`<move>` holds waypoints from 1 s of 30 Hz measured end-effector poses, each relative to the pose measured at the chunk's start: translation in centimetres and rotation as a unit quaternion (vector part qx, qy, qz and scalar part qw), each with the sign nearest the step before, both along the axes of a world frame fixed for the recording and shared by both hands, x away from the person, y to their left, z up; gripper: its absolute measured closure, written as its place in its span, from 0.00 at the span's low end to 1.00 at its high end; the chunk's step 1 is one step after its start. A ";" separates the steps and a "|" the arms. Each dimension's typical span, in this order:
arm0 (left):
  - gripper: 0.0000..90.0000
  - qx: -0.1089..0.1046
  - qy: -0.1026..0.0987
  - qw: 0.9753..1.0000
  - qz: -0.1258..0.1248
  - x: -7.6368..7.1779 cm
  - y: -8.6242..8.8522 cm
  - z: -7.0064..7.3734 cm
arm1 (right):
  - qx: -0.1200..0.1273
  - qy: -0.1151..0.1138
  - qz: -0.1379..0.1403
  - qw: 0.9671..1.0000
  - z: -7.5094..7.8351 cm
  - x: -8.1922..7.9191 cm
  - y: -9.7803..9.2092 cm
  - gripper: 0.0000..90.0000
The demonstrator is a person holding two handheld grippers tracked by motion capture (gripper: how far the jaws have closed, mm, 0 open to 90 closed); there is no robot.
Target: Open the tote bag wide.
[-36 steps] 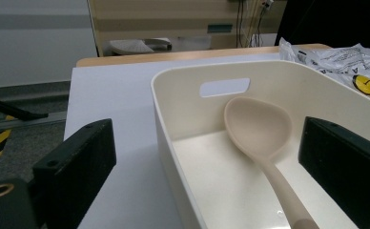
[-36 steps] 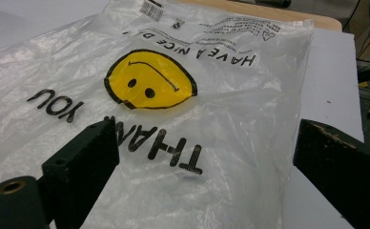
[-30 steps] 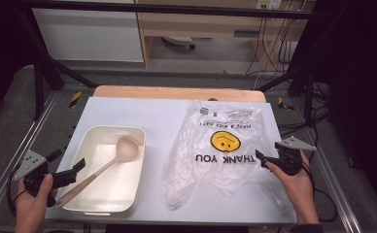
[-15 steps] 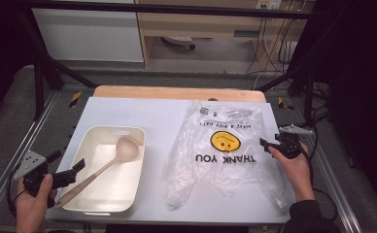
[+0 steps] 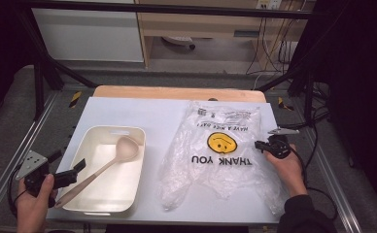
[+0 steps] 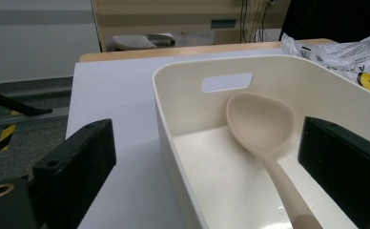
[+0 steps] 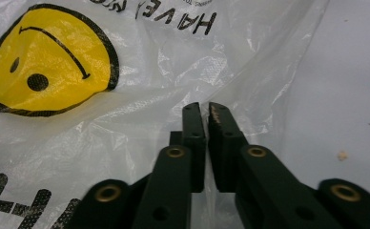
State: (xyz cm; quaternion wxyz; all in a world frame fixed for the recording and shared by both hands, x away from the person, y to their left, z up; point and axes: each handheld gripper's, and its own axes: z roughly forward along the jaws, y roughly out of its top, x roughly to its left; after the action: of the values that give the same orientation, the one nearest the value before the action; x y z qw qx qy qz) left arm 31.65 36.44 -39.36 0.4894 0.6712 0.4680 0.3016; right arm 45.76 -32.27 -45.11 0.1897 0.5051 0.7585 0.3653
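**Right claw pinched at the bag's edge, left claw wide apart**

The right claw has its jaws nearly together over the edge of the thin, crinkled clear plastic bag; whether film sits between them I cannot tell. The left claw gapes wide by the smooth cream tub holding a matte beige ladle, touching neither. Both lie on the white counter.
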 end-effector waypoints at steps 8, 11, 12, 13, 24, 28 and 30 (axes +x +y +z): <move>0.06 0.002 -0.002 1.000 0.000 0.0 -0.1 0.0 | 0.049 0.002 -0.036 0.998 -0.6 0.1 0.2 1.00; 0.06 0.003 -0.003 1.000 0.000 -0.1 -0.1 0.1 | 0.055 -0.011 -0.069 0.996 -0.5 0.4 -0.2 1.00; 0.06 0.003 -0.003 1.000 0.000 -0.1 -0.1 0.1 | 0.058 -0.013 -0.082 0.995 -0.5 0.4 -0.3 1.00; 0.06 0.003 -0.004 1.000 0.000 0.0 -0.1 0.1 | 0.060 -0.015 -0.094 0.994 -0.4 0.5 -0.4 1.00; 0.06 0.006 -0.001 1.000 -0.001 0.0 -0.1 0.0 | 0.071 -0.027 -0.211 0.974 -0.4 0.4 -2.0 1.00; 0.06 0.005 -0.004 1.000 0.000 0.0 -0.2 0.0 | 0.074 -0.029 -0.194 0.978 0.1 -0.7 -1.5 0.83; 0.06 0.007 -0.005 1.000 0.002 0.0 -0.2 0.0 | 0.056 -0.035 -0.185 0.981 0.6 -1.4 -1.3 0.70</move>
State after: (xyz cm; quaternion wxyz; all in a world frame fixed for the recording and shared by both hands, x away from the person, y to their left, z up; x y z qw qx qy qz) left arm 31.63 36.23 -39.36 0.4866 0.6721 0.4646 0.3093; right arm 44.36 -33.54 -44.50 0.2518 0.6335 0.6235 0.3828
